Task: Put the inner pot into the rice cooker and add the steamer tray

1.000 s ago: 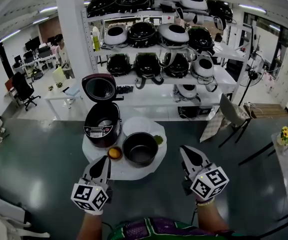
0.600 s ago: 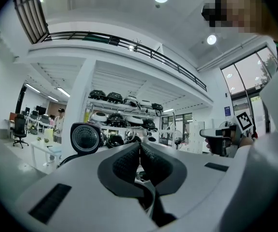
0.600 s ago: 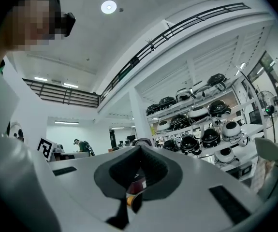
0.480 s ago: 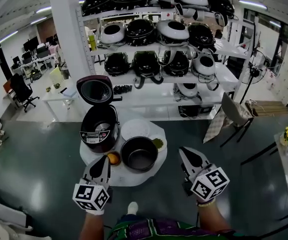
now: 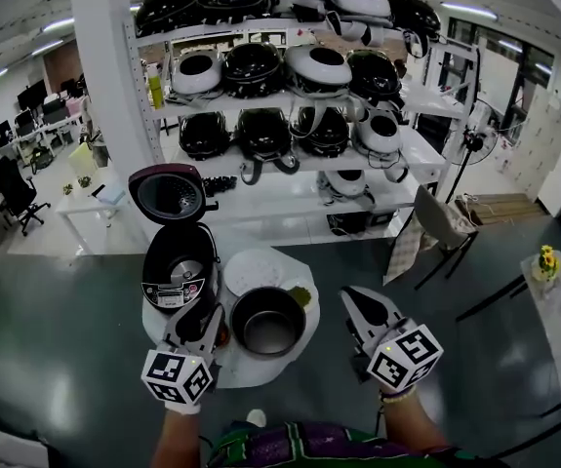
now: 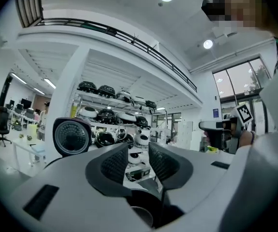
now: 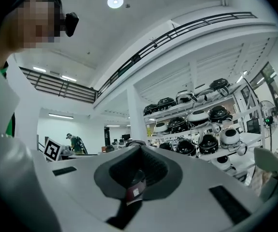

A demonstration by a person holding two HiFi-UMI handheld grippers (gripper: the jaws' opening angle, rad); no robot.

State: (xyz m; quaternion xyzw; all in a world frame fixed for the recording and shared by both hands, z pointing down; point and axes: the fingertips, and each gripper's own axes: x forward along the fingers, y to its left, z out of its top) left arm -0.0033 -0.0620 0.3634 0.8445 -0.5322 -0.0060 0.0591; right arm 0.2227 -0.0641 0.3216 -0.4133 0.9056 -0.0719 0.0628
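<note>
The dark rice cooker [image 5: 177, 269] stands on a small round white table [image 5: 260, 367] with its lid [image 5: 168, 192] swung up. The black inner pot [image 5: 267, 321] sits on the table to the right of it. Behind the pot lies a white round steamer tray [image 5: 257, 267]. My left gripper [image 5: 200, 322] points level at the table's near left, just left of the pot; its jaws have just been opening and nothing is between them [image 6: 139, 161]. My right gripper [image 5: 354, 300] hovers off the table's right side, shut and empty [image 7: 138, 170].
Tall white shelves [image 5: 290, 105] full of several rice cookers stand behind the table. A small orange thing [image 5: 224, 333] lies by my left gripper and a green one [image 5: 302, 295] by the pot. A folding chair [image 5: 434, 224] stands to the right. A person [image 7: 72, 141] walks far off.
The table, cooker and pot have come nearer. Both grippers moved forward; the left one now reaches over the table's near edge beside the pot.
</note>
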